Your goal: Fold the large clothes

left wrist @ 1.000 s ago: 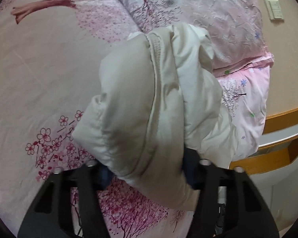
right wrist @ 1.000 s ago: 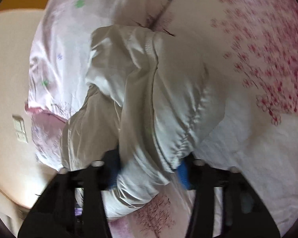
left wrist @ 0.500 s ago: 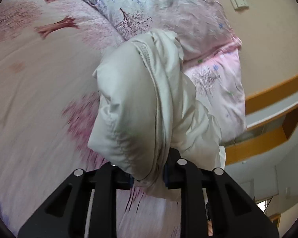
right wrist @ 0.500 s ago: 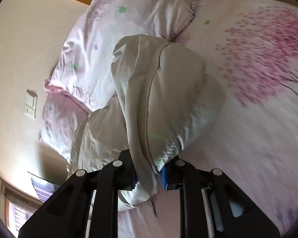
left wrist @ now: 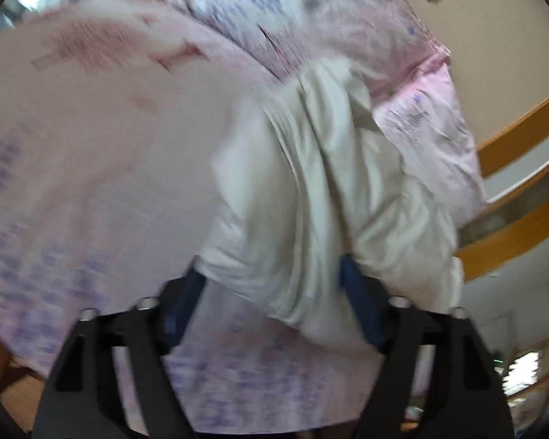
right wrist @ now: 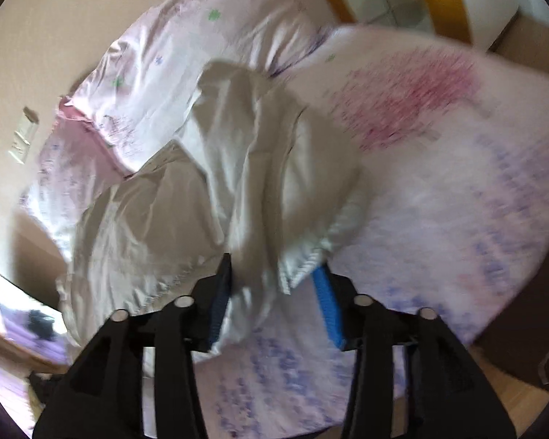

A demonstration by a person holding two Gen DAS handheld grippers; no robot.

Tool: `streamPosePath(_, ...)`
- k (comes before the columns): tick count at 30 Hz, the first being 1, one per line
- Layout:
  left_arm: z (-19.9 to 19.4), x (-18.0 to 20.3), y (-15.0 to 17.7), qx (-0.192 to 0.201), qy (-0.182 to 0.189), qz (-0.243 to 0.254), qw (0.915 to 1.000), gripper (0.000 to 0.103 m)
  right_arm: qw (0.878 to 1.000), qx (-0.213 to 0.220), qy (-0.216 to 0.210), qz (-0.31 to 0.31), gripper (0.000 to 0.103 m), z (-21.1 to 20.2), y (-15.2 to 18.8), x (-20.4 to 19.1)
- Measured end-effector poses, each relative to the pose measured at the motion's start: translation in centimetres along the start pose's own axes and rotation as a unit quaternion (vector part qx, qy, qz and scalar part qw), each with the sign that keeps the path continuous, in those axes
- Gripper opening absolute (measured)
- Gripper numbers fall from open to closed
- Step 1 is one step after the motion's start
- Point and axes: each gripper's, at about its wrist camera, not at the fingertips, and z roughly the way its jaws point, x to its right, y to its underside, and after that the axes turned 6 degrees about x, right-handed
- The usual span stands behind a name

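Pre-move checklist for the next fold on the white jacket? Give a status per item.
1. Left tongs open, jaws spread around the white jacket: ok.
2. Right tongs open, jacket between the jaws: ok.
3. Jacket laid flat: not ok, it is bunched up.
4. Jacket over the bed, not the floor: ok.
5. Room at the far end: not ok, the jacket runs up against the pillows.
6. Fabric free of the pads: cannot tell, both views are blurred.
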Motion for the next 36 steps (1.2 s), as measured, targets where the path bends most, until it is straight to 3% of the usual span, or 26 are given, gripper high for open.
streamPosePath(2,-1.2,-0.6,-0.8,0.022,-0.022,0.012,0.9994,0.086,0.995,0.061,0.067,-0.037,0.058,-2.1,-0.4,-0.5)
streamPosePath(4,-2.1,-1.2,-1.8,0.037,-0.045,0.028,0.9979,0.090,0.986,0.101,0.105,-0.079,0.058,-3.4,-0.8,-1.8)
streamPosePath(6,-2.0,-1.2,-2.5,0.033,-0.071,0.058,0.9952,0.095,0.983,0.092,0.091,-0.127,0.060,-3.3,-1.1,-4.4)
streamPosePath(8,-1.5,-0.8,-3.0,0.030,-0.091,0.082,0.9920,0.099,0.979,0.047,0.072,-0.184,0.082,-1.9,-1.2,-7.6)
streamPosePath(11,-1.0,0.0,-3.8,0.028,-0.103,0.108,0.9884,0.101,0.962,0.030,0.049,-0.266,0.100,-1.2,-0.6,-12.6)
streamPosePath(13,-0.9,0.9,-4.5,0.038,-0.110,0.129,0.9848,0.101,0.947,0.047,0.025,-0.318,0.102,-1.5,-0.4,-16.2)
streamPosePath(15,-0.8,1.6,-5.2,0.046,-0.103,0.142,0.9833,0.101,0.939,0.050,0.001,-0.341,0.102,-1.3,-0.5,-18.4)
streamPosePath(17,-0.8,2.1,-5.7,0.063,-0.080,0.143,0.9844,0.101,0.929,0.085,-0.033,-0.358,0.102,-1.1,-0.6,-20.4)
streamPosePath(19,-0.8,2.3,-6.2,0.083,-0.061,0.135,0.9855,0.101,0.923,0.093,-0.042,-0.370,0.102,0.0,-0.9,-21.8)
streamPosePath(21,0.4,2.9,-6.8,0.054,-0.072,0.154,0.9839,0.101,0.919,0.050,-0.046,-0.389,0.100,1.8,-1.1,-22.6)
streamPosePath(23,1.6,4.1,-6.9,0.031,-0.096,0.199,0.9749,0.101,0.909,-0.007,-0.032,-0.414,0.097,4.4,-0.9,-23.4)
streamPosePath(25,2.1,4.6,-6.8,0.028,-0.105,0.212,0.9711,0.101,0.907,-0.035,-0.012,-0.419,0.102,6.5,-0.5,-23.7)
streamPosePath(27,3.5,5.0,-7.1,-0.007,-0.125,0.219,0.9675,0.101,0.904,-0.078,0.026,-0.420,0.102,8.9,0.1,-23.5)
streamPosePath(30,4.8,5.1,-6.9,-0.008,-0.150,0.242,0.9585,0.101,0.903,-0.150,0.054,-0.398,0.102,13.1,0.5,-22.5)
streamPosePath(36,5.7,4.6,-7.5,0.000,-0.109,0.240,0.9648,0.101,0.898,-0.175,0.070,-0.398,0.102,15.5,0.1,-23.1)
